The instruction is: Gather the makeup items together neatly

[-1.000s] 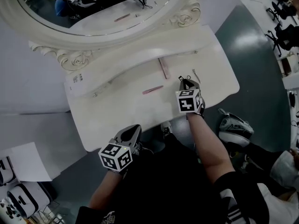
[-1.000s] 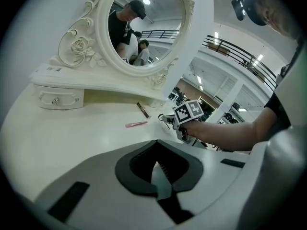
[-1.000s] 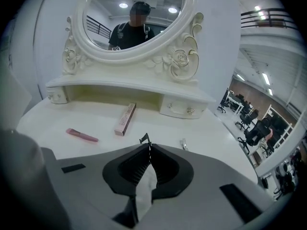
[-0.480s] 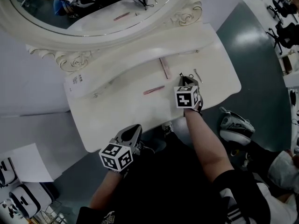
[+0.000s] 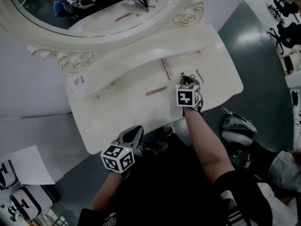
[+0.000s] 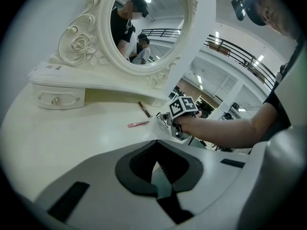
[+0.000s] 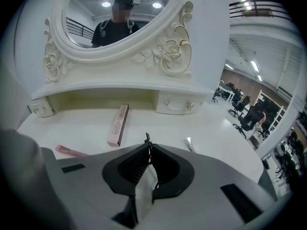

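Nearest us, the left gripper (image 5: pixel 132 135) hangs at the front edge of the table (image 5: pixel 117 112), its jaws together on nothing. Further in, the right gripper (image 7: pixel 147 150) has its jaws narrow, pinching a thin dark stick (image 7: pixel 147 138) whose tip pokes out above the tabletop. Beyond it lie a pink pen-like piece (image 7: pixel 71 151) to the left, a long pink box (image 7: pixel 118 124) ahead and a small silver piece (image 7: pixel 190 144) to the right, all apart from one another. We judge the gathering is under way, with the stick in carry. Next we would lay it parallel beside the box before parting the jaws.
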`<control>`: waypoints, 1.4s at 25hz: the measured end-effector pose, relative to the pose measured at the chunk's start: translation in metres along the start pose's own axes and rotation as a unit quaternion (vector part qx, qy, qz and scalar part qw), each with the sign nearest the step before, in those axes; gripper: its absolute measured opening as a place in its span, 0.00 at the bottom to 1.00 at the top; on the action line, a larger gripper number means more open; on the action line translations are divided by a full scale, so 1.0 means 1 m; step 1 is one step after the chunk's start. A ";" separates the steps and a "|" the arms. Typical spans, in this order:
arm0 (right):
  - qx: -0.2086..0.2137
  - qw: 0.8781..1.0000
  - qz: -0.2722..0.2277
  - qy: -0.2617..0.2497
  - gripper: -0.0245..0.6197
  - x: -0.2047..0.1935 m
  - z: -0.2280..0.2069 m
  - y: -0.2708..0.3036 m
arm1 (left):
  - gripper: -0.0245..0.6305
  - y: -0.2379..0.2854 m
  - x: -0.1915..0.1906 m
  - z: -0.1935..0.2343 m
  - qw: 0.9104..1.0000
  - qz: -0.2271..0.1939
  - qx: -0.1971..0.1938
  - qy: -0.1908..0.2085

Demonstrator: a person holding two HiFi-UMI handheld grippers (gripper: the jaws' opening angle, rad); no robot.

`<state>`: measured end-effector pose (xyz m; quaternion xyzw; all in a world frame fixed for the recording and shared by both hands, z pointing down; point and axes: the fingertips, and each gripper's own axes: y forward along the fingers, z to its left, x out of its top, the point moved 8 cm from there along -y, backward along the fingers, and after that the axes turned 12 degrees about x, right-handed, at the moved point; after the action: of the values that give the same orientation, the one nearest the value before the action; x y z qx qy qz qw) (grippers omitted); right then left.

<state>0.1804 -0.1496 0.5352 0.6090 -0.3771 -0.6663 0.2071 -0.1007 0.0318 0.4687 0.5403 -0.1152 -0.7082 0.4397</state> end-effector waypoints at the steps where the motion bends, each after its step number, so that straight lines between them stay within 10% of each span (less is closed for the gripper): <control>1: 0.002 1.000 0.000 0.002 0.10 0.000 0.000 0.000 | 0.05 -0.001 0.000 0.000 1.000 0.000 0.000 0.000; 10: 0.014 0.998 -0.060 -0.021 0.20 0.004 0.009 -0.046 | 0.05 -0.002 0.002 -0.001 1.000 -0.003 -0.010 0.006; 22: 0.132 0.980 -0.065 -0.136 0.20 -0.013 0.075 -0.084 | 0.05 -0.018 0.004 -0.007 0.999 -0.029 -0.025 0.021; 35: 0.149 0.977 -0.086 -0.122 0.20 -0.023 0.120 -0.121 | 0.05 -0.073 -0.004 -0.003 0.996 -0.077 -0.012 0.038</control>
<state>0.0908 -0.0261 0.4559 0.5773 -0.4405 -0.6875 0.0080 -0.1346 0.0786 0.4236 0.5691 -0.0480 -0.7202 0.3939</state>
